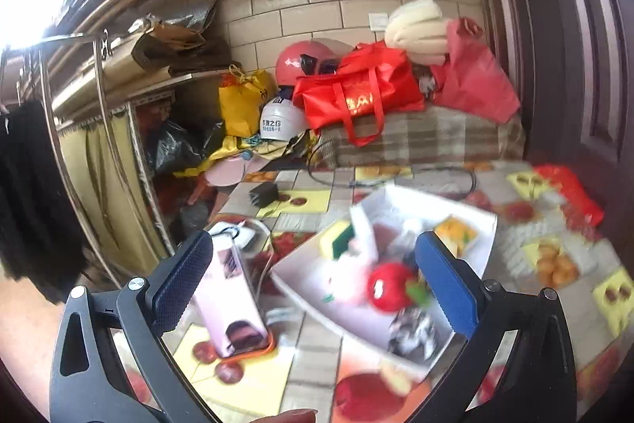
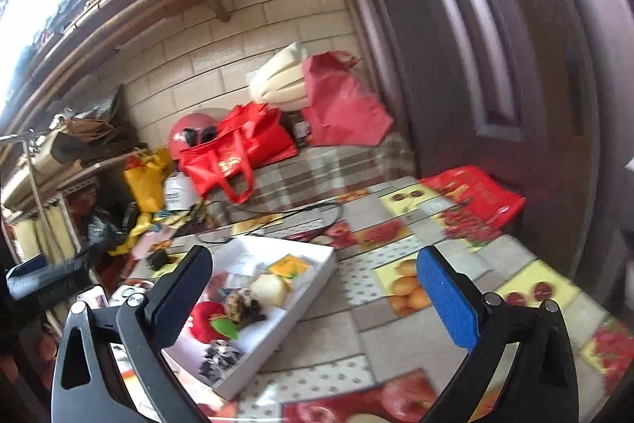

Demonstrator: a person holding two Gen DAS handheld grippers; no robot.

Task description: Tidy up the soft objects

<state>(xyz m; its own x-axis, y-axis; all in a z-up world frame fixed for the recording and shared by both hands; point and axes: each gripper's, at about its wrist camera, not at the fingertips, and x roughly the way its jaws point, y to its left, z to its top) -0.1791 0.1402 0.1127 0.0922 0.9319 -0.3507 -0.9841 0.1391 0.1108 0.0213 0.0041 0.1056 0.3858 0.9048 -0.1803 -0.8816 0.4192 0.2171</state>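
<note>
A white box (image 1: pixel 485 221) sits on the fruit-print tablecloth and holds several soft things: a red apple plush (image 1: pixel 390 286), a pink-white plush (image 1: pixel 342 278), a green-yellow sponge (image 1: pixel 337 236), a yellow piece (image 1: pixel 455 230) and a black-white crumpled thing (image 1: pixel 412 333). My left gripper (image 1: pixel 317 280) is open and empty, just above the box's near end. In the right wrist view the box (image 2: pixel 313 264) lies at lower left with the apple plush (image 2: pixel 208 320), a cream piece (image 2: pixel 269 289) and a brown plush (image 2: pixel 239 304). My right gripper (image 2: pixel 317 288) is open and empty over the box's right edge.
A pink upright device (image 1: pixel 233 300) on an orange base stands left of the box. A black adapter (image 1: pixel 263 194) and cable lie behind. Red bags (image 1: pixel 356 90), helmets and a yellow bag (image 1: pixel 241 102) pile at the back. A red packet (image 2: pixel 475 195) lies by the brown door.
</note>
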